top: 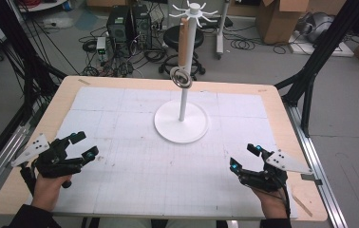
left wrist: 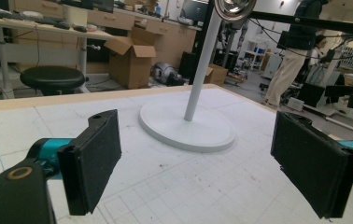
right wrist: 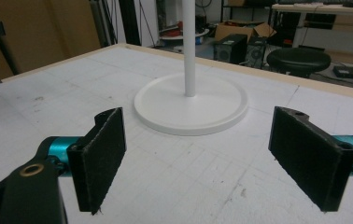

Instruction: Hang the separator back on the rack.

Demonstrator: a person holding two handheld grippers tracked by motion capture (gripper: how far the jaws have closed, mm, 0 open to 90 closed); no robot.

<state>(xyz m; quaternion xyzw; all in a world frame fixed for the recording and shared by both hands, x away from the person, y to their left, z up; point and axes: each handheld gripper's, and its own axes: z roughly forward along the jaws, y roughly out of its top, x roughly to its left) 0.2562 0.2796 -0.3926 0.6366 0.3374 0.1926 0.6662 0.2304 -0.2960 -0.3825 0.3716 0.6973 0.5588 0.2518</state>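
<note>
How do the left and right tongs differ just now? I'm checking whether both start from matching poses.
In the high view, the left tongs sit near the table's left edge, the right tongs near its right. The left tongs' grey plate sticks outward to the left, the right tongs' plate outward to the right. Shared: both are open, hold nothing, stay low over the white mat and face the white stand.
</note>
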